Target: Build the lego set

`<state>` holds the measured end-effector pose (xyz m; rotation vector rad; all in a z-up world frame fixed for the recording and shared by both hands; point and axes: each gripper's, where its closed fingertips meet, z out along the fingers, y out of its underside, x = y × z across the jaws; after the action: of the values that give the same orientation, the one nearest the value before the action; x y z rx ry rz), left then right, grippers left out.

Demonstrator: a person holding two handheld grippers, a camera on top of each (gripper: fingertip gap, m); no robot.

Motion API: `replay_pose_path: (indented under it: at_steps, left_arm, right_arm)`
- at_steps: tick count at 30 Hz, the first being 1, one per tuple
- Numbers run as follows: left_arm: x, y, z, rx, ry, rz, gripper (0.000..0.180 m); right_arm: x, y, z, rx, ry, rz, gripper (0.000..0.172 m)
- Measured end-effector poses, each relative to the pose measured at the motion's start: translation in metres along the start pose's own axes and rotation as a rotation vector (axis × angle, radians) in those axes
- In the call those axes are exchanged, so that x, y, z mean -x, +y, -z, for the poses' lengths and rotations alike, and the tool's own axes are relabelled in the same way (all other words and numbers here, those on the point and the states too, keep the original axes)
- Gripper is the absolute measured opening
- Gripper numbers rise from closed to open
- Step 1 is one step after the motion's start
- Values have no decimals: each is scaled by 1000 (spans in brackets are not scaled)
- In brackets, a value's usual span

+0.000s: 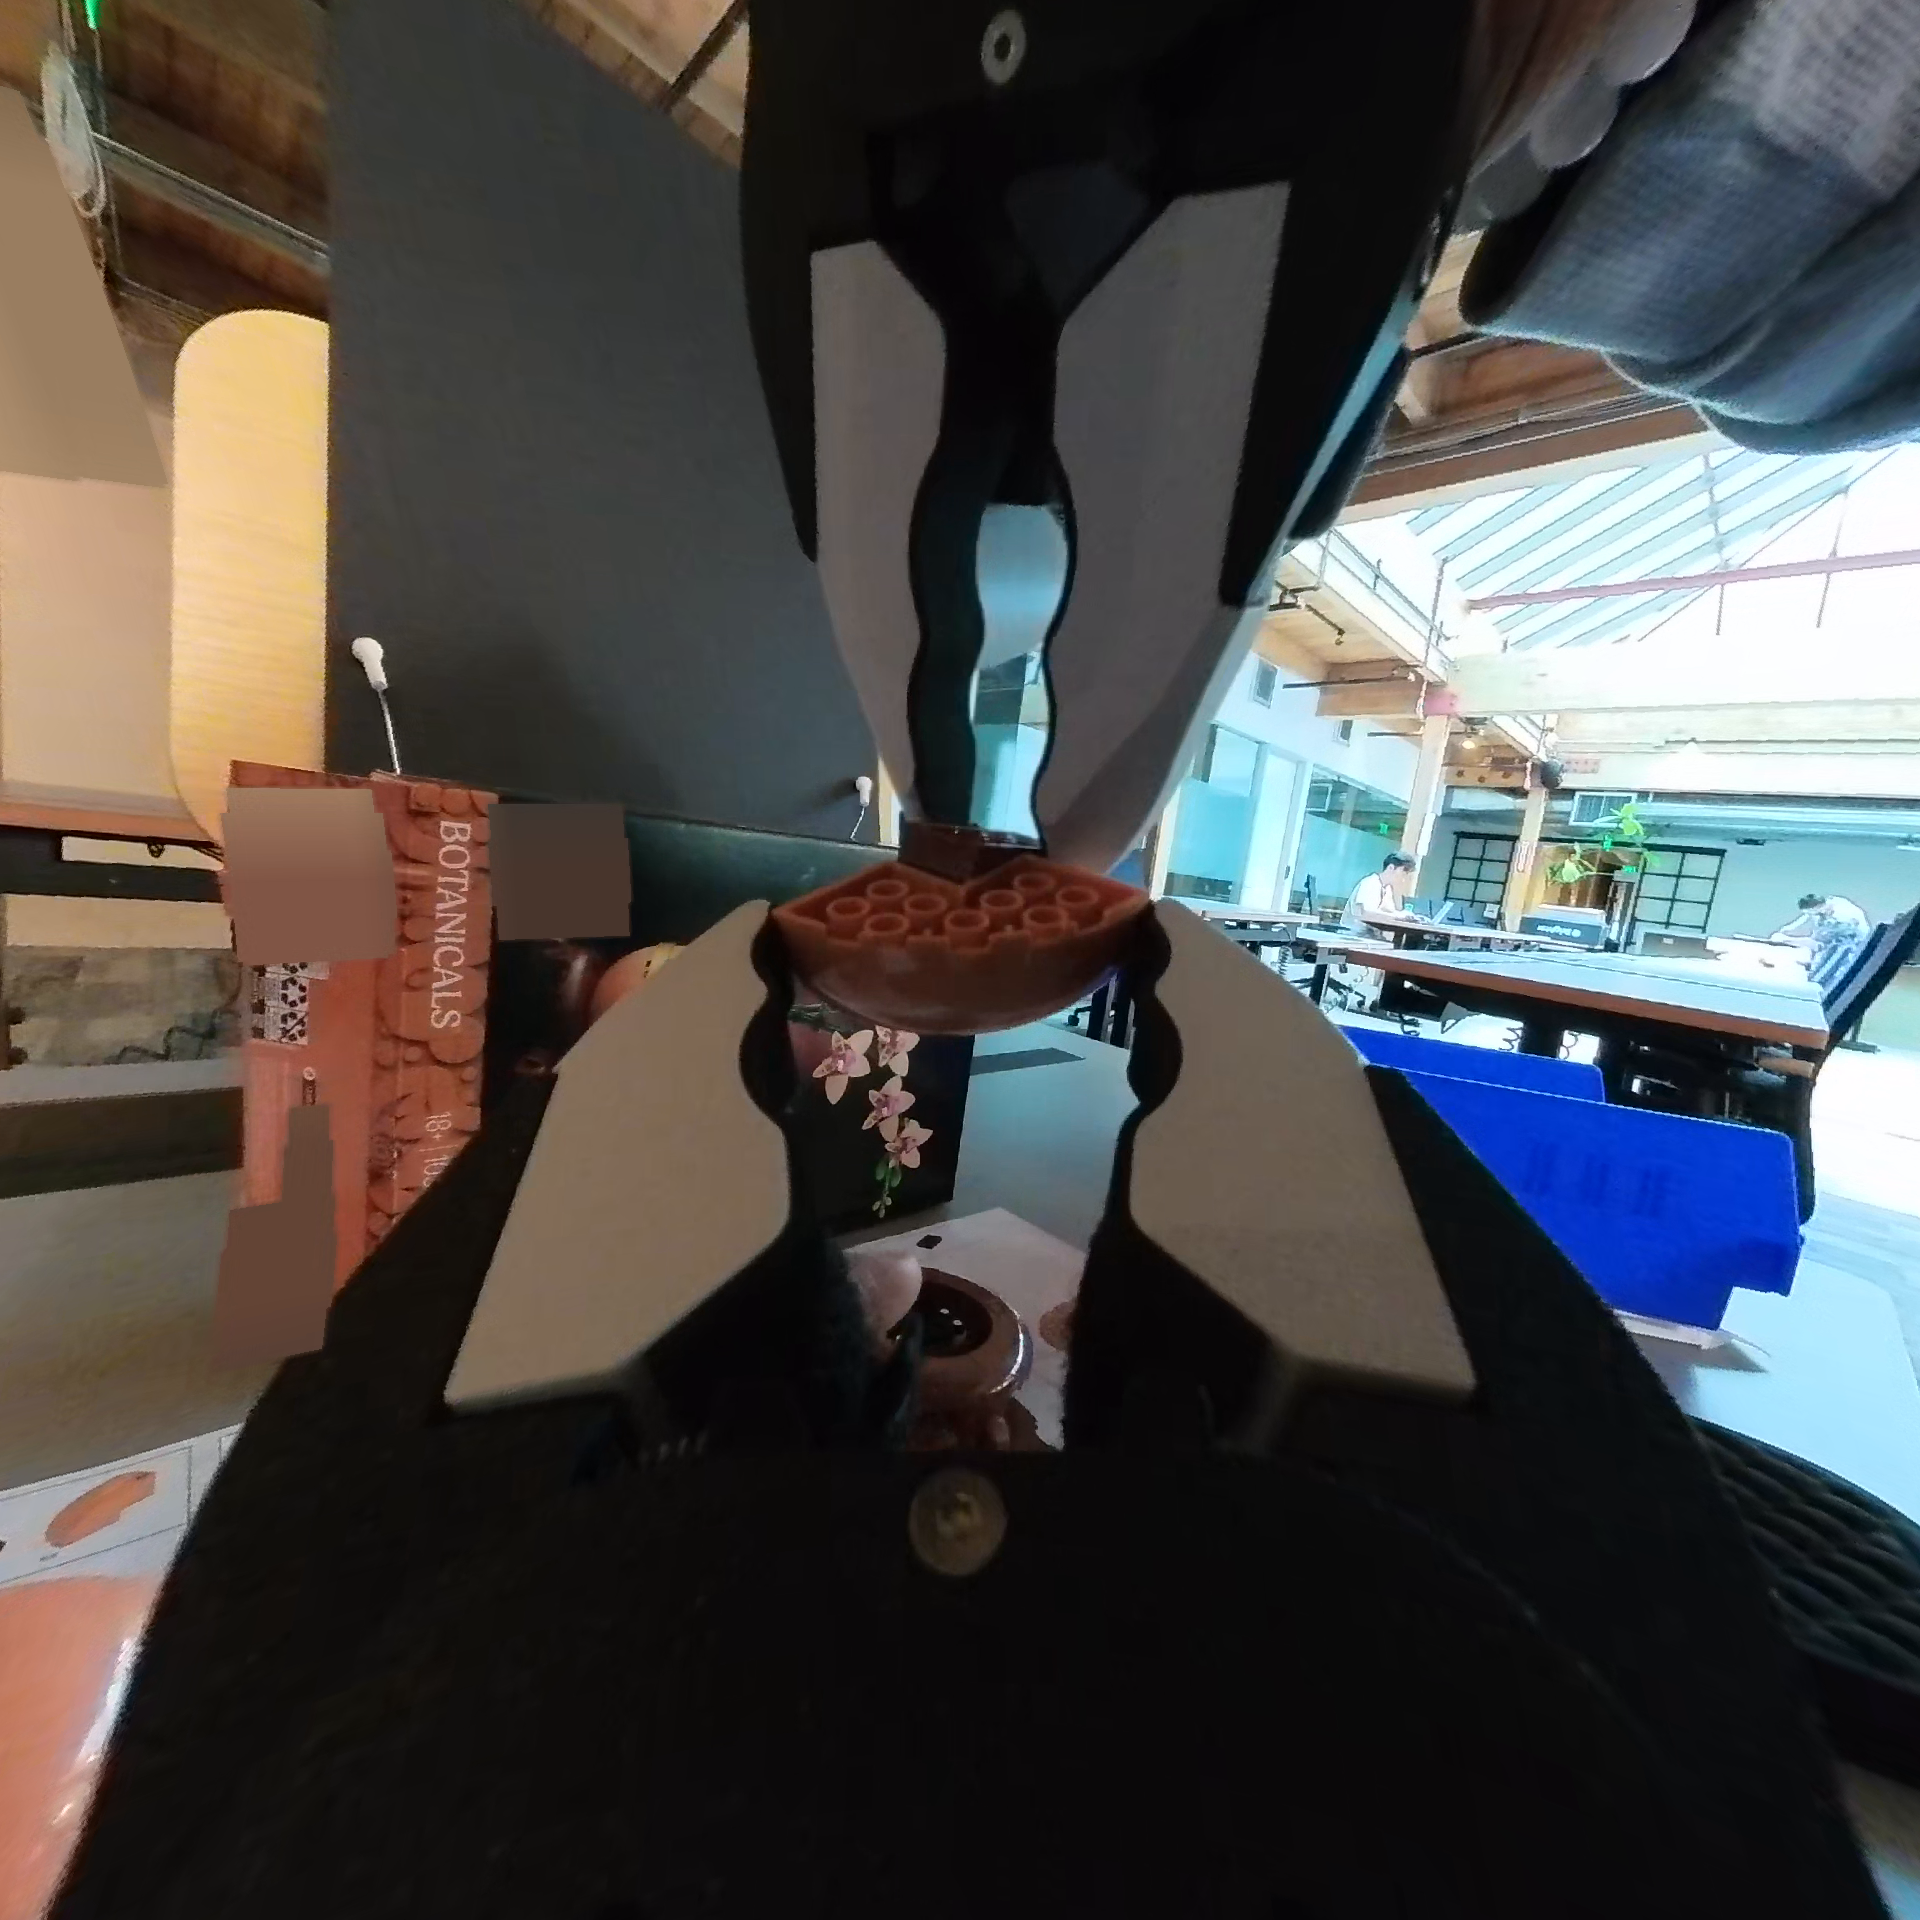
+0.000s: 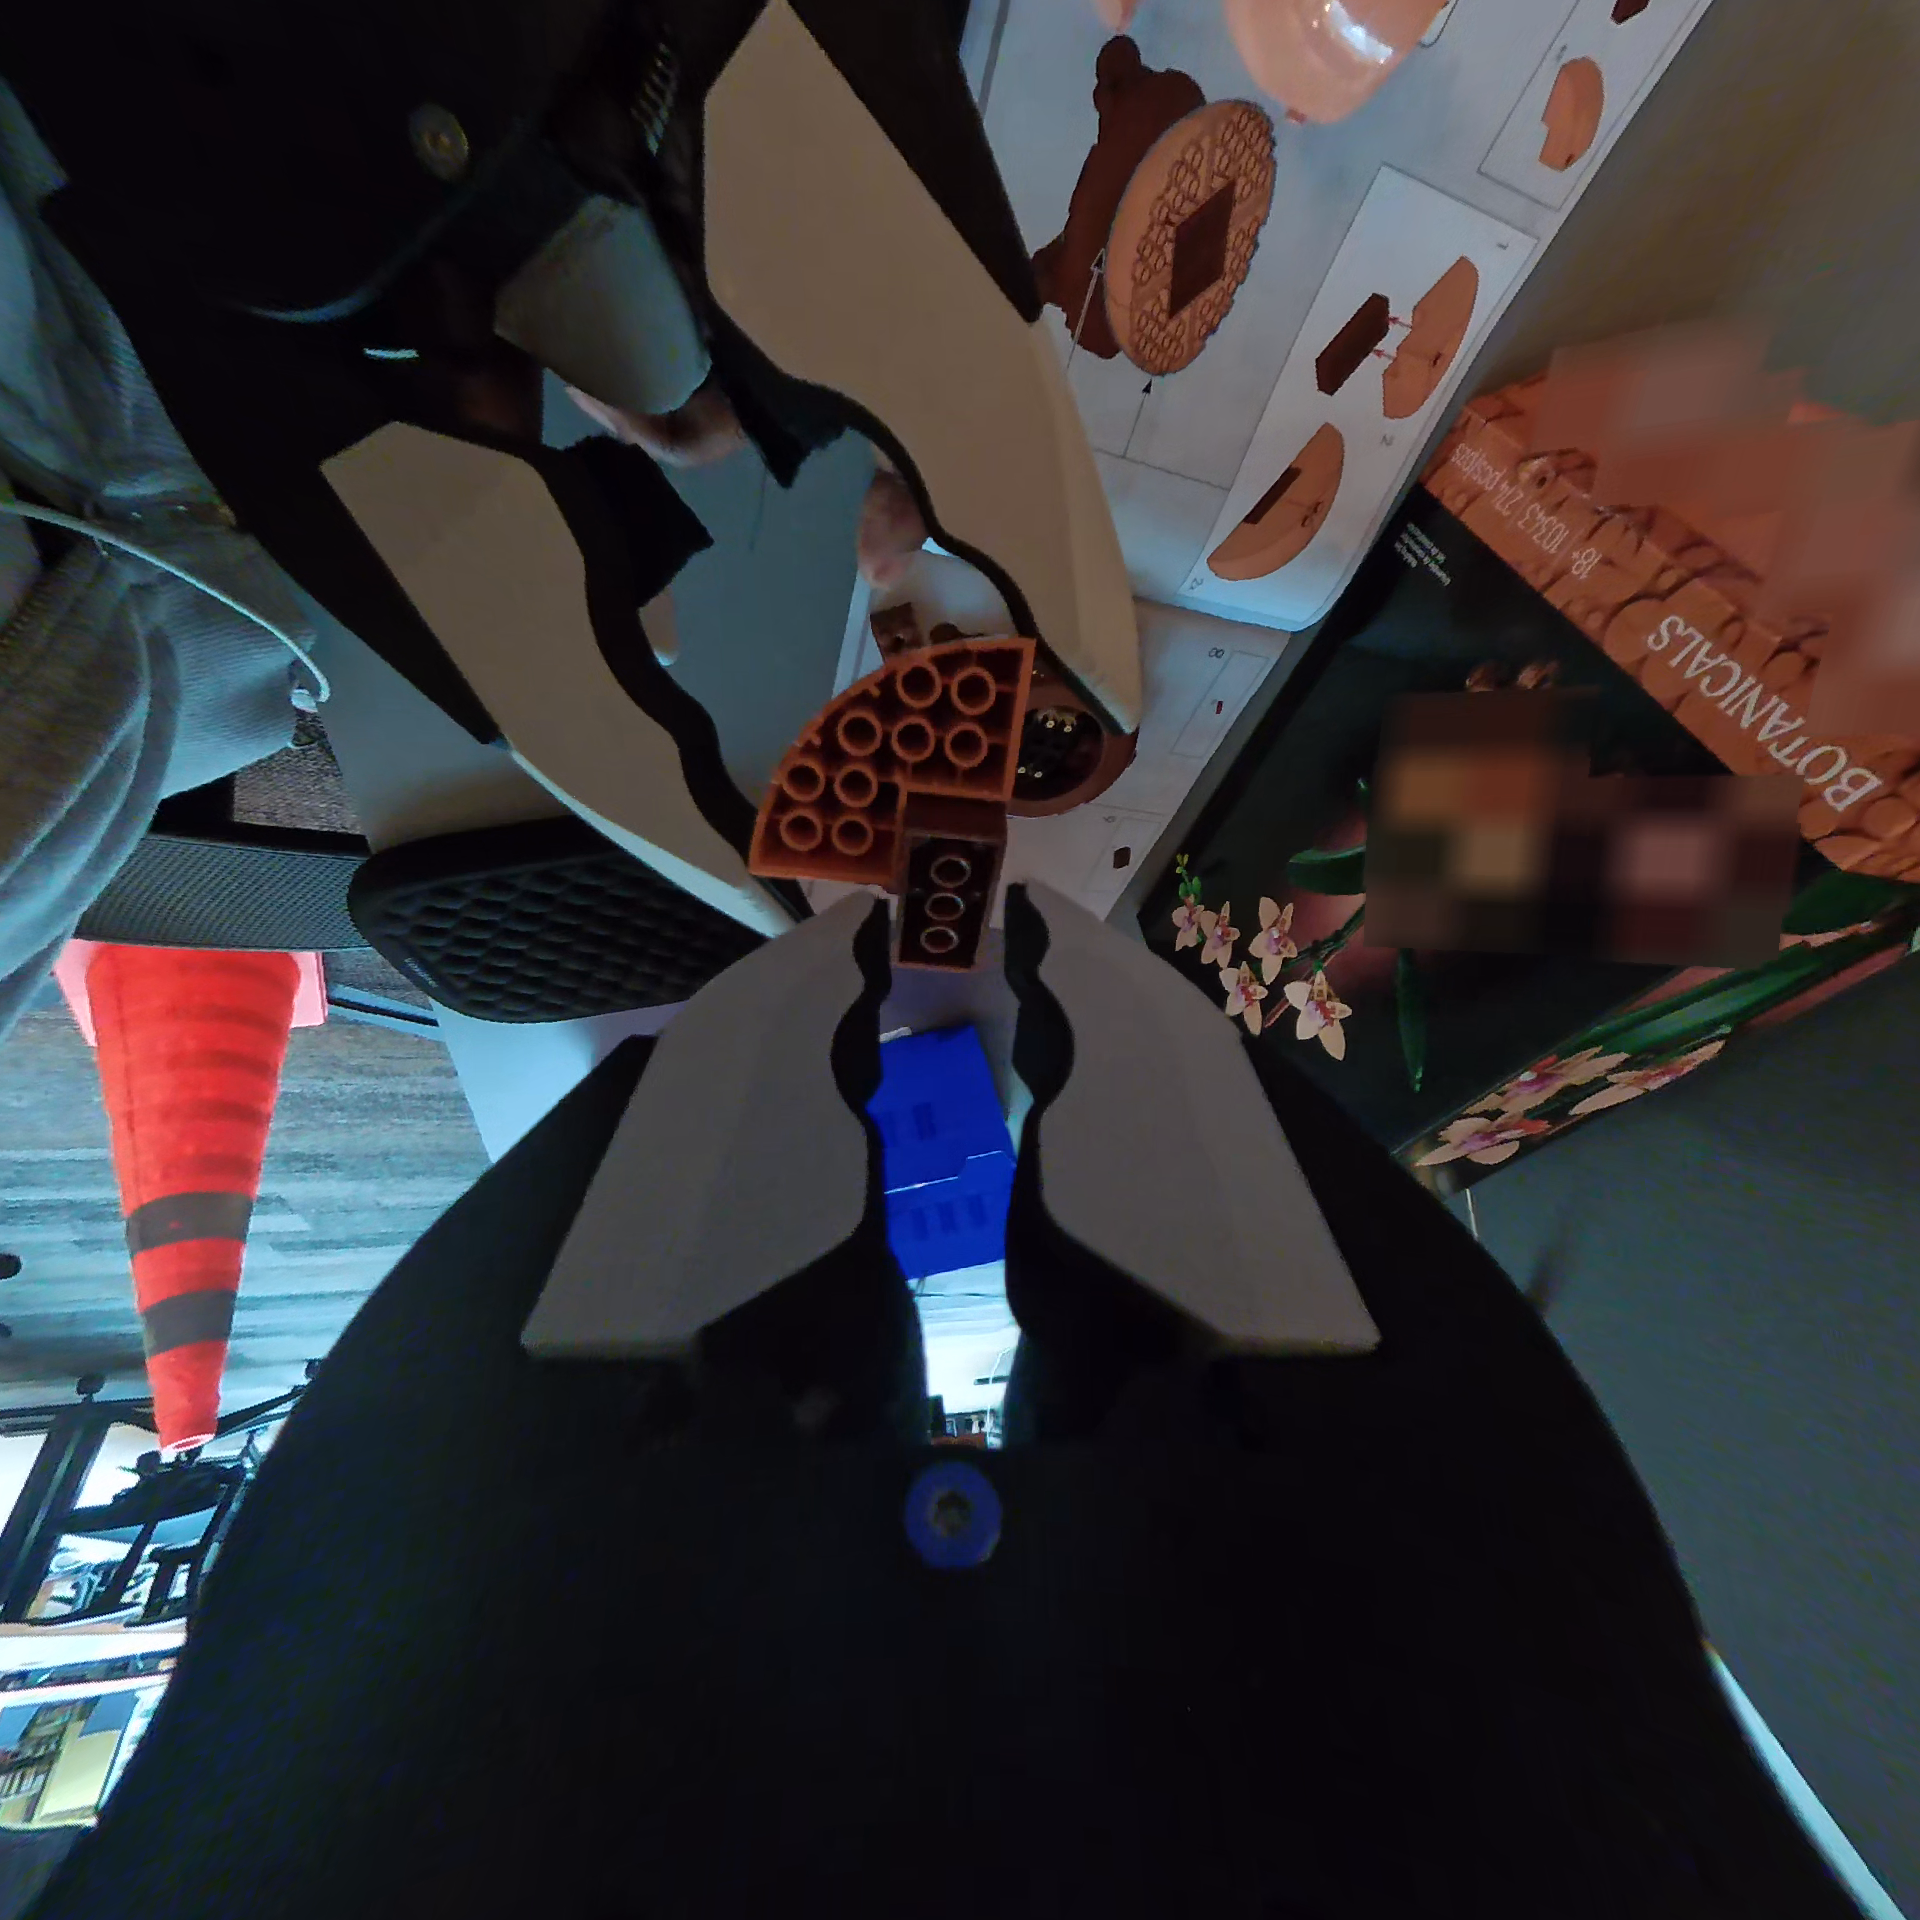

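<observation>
Left wrist view: left gripper [image 1: 956, 940] pinches a tan quarter-round brick [image 1: 951, 961], underside tubes facing the right gripper. Right gripper [image 2: 940, 914], opposite and close, straddles a dark brown brick [image 2: 943, 904] seated in the quarter-round's notch, long axis along its fingers; its right pad stands off. Instruction sheet [image 2: 1299, 343] and orchid box [image 2: 1507, 1039] lie beyond.

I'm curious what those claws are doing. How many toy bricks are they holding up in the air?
2. A tan quarter-round brick sits clamped in the left gripper. A dark brown brick, joined to its notch, sits between the right gripper's fingertips. More may lie hidden below.
</observation>
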<state>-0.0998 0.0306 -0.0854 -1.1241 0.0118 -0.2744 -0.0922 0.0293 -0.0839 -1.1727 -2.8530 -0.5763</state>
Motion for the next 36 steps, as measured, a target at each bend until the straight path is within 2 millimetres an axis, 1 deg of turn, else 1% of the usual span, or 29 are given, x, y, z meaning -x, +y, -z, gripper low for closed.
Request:
replay_pose_path:
  at_steps: [6,9,12,13,15,18,19,20,22,23,25,27,31,33,36]
  left_arm:
    - [1,0,0,-1,-1,8,63]
    - [1,1,1,-1,-2,7,63]
    - [2,1,1,-2,-1,14,63]
    - [2,1,1,-4,0,17,63]
    - [2,-1,2,-12,2,23,63]
    - [1,-2,3,-23,9,33,63]
    - [1,-2,3,-25,13,31,63]
    - [0,-2,3,-28,17,28,63]
    - [-3,-3,2,-34,30,24,62]
    - [-3,-4,2,-38,34,22,62]
    - [-5,-4,2,-47,46,25,62]
    - [-7,-3,2,-43,60,27,62]
    - [-11,1,0,-28,78,22,63]
    - [-12,1,0,-25,83,19,63]
    - [-13,1,0,-25,86,17,62]
  right_arm:
    - [-1,-2,1,-12,2,2,20]
    - [2,-1,5,-41,-32,-23,26]
    - [2,1,18,-148,-116,-109,37]
    - [1,2,24,-211,-151,-156,40]
    - [-6,5,35,-387,-235,-283,58]
    - [-17,9,44,-740,-458,-533,82]
    - [-20,12,43,-858,-556,-621,88]
    - [-24,15,39,-968,-653,-712,89]
    - [-25,18,25,-1142,-849,-872,91]
    - [-22,17,17,-1196,-942,-932,92]
    - [-11,12,2,-1226,-1095,-981,92]
    - [1,3,-2,-1221,-1196,-963,87]
    - [19,-13,1,-1158,-1252,-864,78]
    - [21,-18,1,-1139,-1262,-844,74]
    - [20,-20,-1,-1127,-1301,-853,66]
